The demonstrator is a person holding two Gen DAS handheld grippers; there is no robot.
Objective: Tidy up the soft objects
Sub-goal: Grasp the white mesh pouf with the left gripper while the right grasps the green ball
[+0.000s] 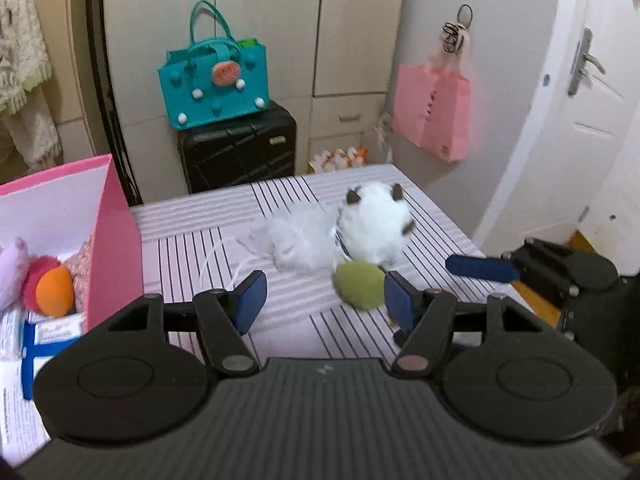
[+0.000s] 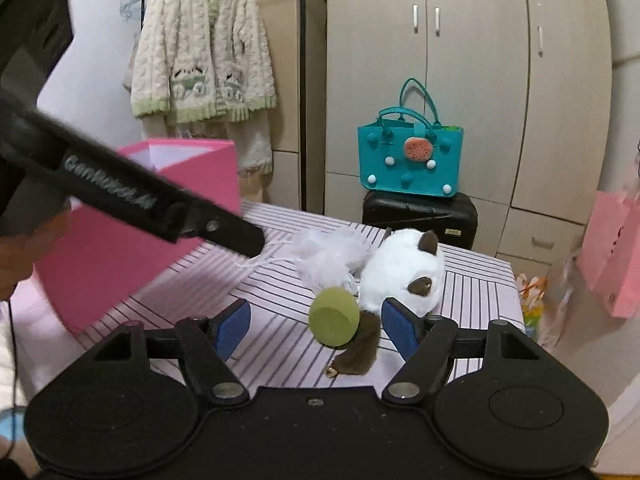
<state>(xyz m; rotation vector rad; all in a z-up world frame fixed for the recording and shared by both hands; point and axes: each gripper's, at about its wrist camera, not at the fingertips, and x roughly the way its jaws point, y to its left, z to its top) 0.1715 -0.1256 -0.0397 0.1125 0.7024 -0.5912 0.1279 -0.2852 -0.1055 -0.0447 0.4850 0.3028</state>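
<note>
Left gripper [image 1: 325, 300] jaws apart, nothing between the pads. Right gripper [image 2: 316, 326] also spread, gripping nothing; round olive-green felt ball [image 2: 333, 317] lies between its fingers untouched, on the striped pink tablecloth [image 2: 276, 344], touching the white plush cat with brown ears [image 2: 400, 272]. Open pink cardboard box [image 1: 108, 240] at left holds other soft toys.

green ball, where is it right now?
On the striped tabletop, the green ball lies against the near side of the white plush cat; in the right wrist view it sits beside the cat's brown tail.
</note>
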